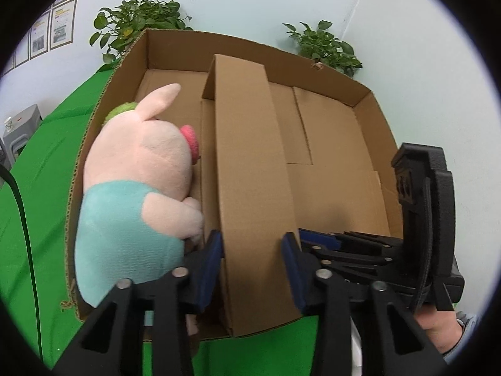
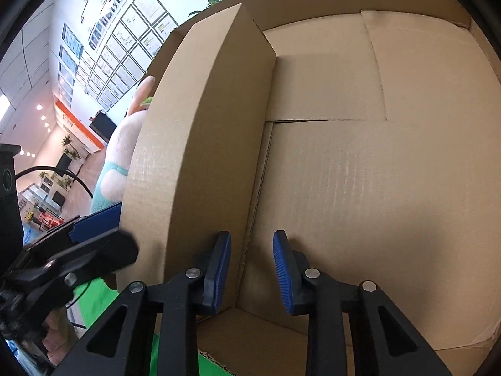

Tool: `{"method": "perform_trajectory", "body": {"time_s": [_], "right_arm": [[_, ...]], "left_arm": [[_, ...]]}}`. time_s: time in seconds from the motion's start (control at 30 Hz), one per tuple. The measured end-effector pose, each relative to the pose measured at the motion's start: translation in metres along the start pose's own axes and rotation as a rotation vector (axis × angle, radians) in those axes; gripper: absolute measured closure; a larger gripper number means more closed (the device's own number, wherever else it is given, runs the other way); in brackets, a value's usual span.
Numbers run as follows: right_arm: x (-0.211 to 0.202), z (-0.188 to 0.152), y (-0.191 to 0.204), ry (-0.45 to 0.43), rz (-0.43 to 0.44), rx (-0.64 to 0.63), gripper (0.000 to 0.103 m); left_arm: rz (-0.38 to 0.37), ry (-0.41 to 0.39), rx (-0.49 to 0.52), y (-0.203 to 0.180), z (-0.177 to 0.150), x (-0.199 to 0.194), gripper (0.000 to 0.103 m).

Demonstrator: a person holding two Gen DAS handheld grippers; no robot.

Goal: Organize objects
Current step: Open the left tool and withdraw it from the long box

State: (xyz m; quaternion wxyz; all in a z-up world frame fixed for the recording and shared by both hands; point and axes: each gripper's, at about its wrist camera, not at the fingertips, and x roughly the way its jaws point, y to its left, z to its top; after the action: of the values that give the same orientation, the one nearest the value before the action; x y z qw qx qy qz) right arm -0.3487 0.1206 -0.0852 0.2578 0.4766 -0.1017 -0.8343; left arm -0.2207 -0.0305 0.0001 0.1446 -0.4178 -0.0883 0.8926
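No text, label, brand or number can be read in either view. The framed sheets point(image 2: 125, 47) on the wall at the upper left of the right wrist view carry print and small portraits, but all of it is too small and warped to make out. The framed notices point(image 1: 61, 25) at the upper left of the left wrist view show coloured headings and blocks of lines, likewise unreadable. The cardboard box point(image 1: 369, 119) and its upright divider point(image 1: 250, 156) show plain brown faces with no printing.

Pink plush pig point(image 1: 141, 169) (lying), left box compartment point(image 1: 175, 94)
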Motion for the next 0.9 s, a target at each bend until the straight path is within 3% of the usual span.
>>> {"method": "perform_trajectory", "body": {"time_s": [0.9], "right_arm": [[0.027, -0.029, 0.052, 0.048, -0.041, -0.002, 0.074]], "left_arm": [[0.092, -0.008, 0.020, 0.010, 0.000, -0.010, 0.070]]}}
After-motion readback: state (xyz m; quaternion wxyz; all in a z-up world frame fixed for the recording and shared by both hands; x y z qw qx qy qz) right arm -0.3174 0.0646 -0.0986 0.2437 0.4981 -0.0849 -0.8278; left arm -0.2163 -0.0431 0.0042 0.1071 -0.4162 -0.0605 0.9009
